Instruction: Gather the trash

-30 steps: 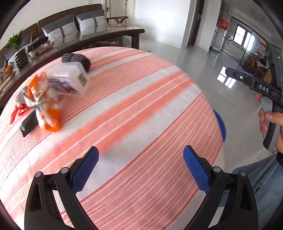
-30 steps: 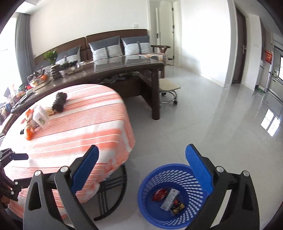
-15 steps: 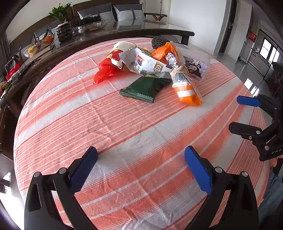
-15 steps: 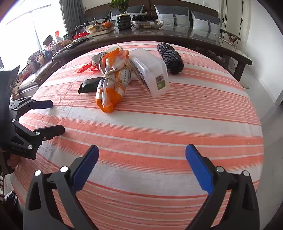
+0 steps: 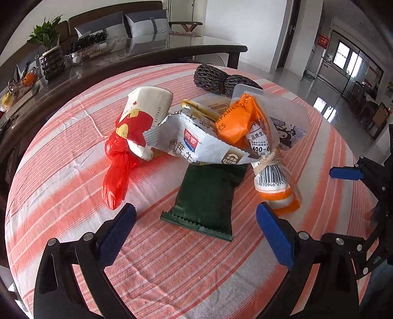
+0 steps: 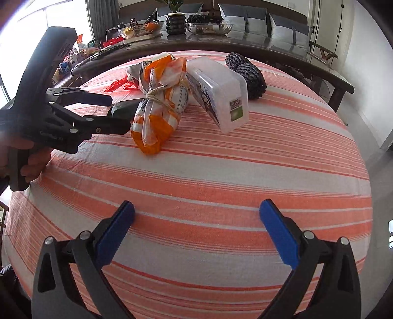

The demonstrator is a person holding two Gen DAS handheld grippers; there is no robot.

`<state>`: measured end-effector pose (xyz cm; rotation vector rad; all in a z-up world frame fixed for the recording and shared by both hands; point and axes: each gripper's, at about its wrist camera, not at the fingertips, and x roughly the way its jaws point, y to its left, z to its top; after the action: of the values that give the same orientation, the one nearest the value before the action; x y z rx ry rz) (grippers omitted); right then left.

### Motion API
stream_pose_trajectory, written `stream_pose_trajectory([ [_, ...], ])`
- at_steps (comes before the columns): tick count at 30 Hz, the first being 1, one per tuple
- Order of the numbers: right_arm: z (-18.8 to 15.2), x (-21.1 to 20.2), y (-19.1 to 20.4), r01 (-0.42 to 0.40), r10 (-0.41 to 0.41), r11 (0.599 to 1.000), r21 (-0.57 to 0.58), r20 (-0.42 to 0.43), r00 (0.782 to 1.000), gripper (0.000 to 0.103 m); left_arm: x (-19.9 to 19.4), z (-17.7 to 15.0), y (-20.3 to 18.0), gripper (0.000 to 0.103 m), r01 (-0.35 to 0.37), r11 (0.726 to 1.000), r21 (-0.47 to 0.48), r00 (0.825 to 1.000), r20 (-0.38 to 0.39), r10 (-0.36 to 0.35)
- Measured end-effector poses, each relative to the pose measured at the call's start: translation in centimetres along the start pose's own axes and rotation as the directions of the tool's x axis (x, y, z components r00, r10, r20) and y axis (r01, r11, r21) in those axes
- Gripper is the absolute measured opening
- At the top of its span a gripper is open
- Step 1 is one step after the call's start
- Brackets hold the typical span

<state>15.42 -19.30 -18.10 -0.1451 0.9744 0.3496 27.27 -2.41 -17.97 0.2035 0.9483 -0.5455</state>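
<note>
A pile of trash lies on the round striped table (image 5: 73, 196): a dark green wrapper (image 5: 208, 196), a red plastic bag (image 5: 115, 169), a paper cup (image 5: 145, 115), a white snack bag (image 5: 196, 144), an orange and white tied bag (image 5: 272, 179) and a clear plastic box (image 6: 221, 95). My left gripper (image 5: 195, 217) is open, its fingers on either side of the green wrapper's near end. My right gripper (image 6: 196, 211) is open and empty over bare cloth, well short of the pile. The left gripper also shows in the right wrist view (image 6: 108, 110).
A dark coil of rope (image 5: 218, 78) lies behind the pile. A long dark counter (image 6: 245, 46) with bowls, a plant and clutter runs behind the table. A sofa with grey cushions (image 5: 145, 22) stands further back. Tiled floor lies to the right.
My left gripper has moved forward to the green wrapper. My right gripper has drawn a little nearer to the pile. One second ago it looked down at a blue basket on the floor.
</note>
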Motion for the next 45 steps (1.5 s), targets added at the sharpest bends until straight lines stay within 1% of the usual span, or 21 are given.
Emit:
stream_pose_trajectory([
  [2,0.0,0.0,0.0,0.0,0.0,1.0,0.0,0.0,1.0,0.098,0.4,0.4,-0.4,0.075,-0.026,0.999,0.034,1.0,-0.007,0.026],
  [3,0.0,0.0,0.0,-0.001,0.001,1.0,0.001,0.0,1.0,0.098,0.3,0.4,-0.8,0.071,-0.036,0.998,0.052,0.999,-0.008,0.036],
  [5,0.0,0.0,0.0,0.0,0.0,1.0,0.0,0.0,1.0,0.098,0.0,0.4,-1.0,0.046,-0.014,0.998,0.061,1.0,-0.007,0.014],
  [9,-0.1,0.0,0.0,-0.002,0.002,1.0,0.002,0.001,1.0,0.098,-1.2,-1.2,-2.0,0.044,-0.086,0.996,0.026,0.996,-0.001,0.086],
  [12,0.0,0.0,0.1,-0.001,0.001,1.0,0.002,0.002,1.0,0.098,-3.1,-3.5,-2.5,0.044,-0.157,0.987,-0.041,0.988,0.001,0.157],
  [15,0.0,0.0,0.1,-0.001,0.001,1.0,0.002,0.002,1.0,0.099,-5.0,-6.0,-2.7,0.044,-0.155,0.982,-0.11,0.988,0.008,0.157],
  [18,-0.1,0.0,0.1,-0.001,0.001,1.0,0.002,0.002,1.0,0.098,-6.2,-7.6,-2.5,0.045,-0.141,0.98,-0.14,0.989,0.017,0.144],
  [19,-0.1,0.0,0.1,-0.001,0.001,1.0,0.002,0.002,1.0,0.098,-6.3,-7.8,-2.4,0.049,-0.138,0.981,-0.137,0.99,0.02,0.143],
  [20,-0.1,0.0,0.1,0.0,0.0,1.0,0.002,0.003,1.0,0.098,-6.3,-7.9,-2.4,0.059,-0.142,0.981,-0.128,0.989,0.021,0.146],
  [22,-0.2,0.0,0.2,0.001,-0.001,1.0,0.004,0.004,1.0,0.098,-5.9,-7.8,-2.3,0.071,-0.16,0.981,-0.106,0.986,0.024,0.163],
  [26,-0.3,-0.2,0.0,-0.007,0.007,1.0,0.014,0.01,1.0,0.099,-4.9,-7.1,-1.4,0.084,-0.141,0.985,-0.1,0.99,0.008,0.142],
  [29,0.0,-0.4,-0.9,-0.044,0.043,0.998,0.039,0.018,0.999,0.098,-4.5,-7.1,-1.0,0.093,-0.145,0.984,-0.107,0.989,-0.007,0.145],
  [32,2.2,0.0,-2.3,0.055,-0.055,0.998,0.024,0.002,0.998,0.098,-4.2,-7.0,-1.2,0.098,-0.147,0.985,-0.094,0.989,-0.017,0.146],
  [34,4.5,-0.1,-2.7,0.068,-0.067,0.998,-0.008,0.032,0.997,0.098,-4.2,-7.0,-1.2,0.097,-0.14,0.985,-0.1,0.99,-0.017,0.139],
  [38,8.9,1.2,-2.0,0.077,-0.073,0.99,-0.118,0.035,0.997,0.098,-4.2,-7.0,-1.2,0.097,-0.138,0.985,-0.101,0.99,-0.017,0.137],
  [40,10.2,2.3,-1.4,0.063,-0.061,0.985,-0.161,0.017,0.998,0.095,-4.2,-7.0,-1.2,0.097,-0.138,0.985,-0.102,0.99,-0.016,0.137],
  [41,10.6,2.7,-1.1,0.06,-0.059,0.983,-0.176,0.007,0.998,0.086,-4.2,-7.0,-1.2,0.097,-0.138,0.985,-0.102,0.99,-0.016,0.137],
  [42,10.9,3.0,-1.0,0.054,-0.056,0.982,-0.183,-0.002,0.998,0.063,-4.2,-7.0,-1.2,0.097,-0.137,0.985,-0.102,0.991,-0.016,0.136],
  [43,10.9,3.3,-1.0,0.041,-0.045,0.983,-0.177,-0.019,0.999,0.048,-4.2,-7.0,-1.2,0.097,-0.138,0.985,-0.102,0.99,-0.016,0.137],
  [44,10.8,3.3,-1.1,0.032,-0.037,0.987,-0.155,-0.031,0.999,0.039,-4.2,-7.0,-1.2,0.097,-0.138,0.985,-0.102,0.99,-0.016,0.137],
  [45,10.6,3.1,-1.4,0.02,-0.024,0.992,-0.121,-0.032,0.999,0.037,-4.2,-7.0,-1.2,0.097,-0.137,0.985,-0.102,0.99,-0.016,0.137],
])
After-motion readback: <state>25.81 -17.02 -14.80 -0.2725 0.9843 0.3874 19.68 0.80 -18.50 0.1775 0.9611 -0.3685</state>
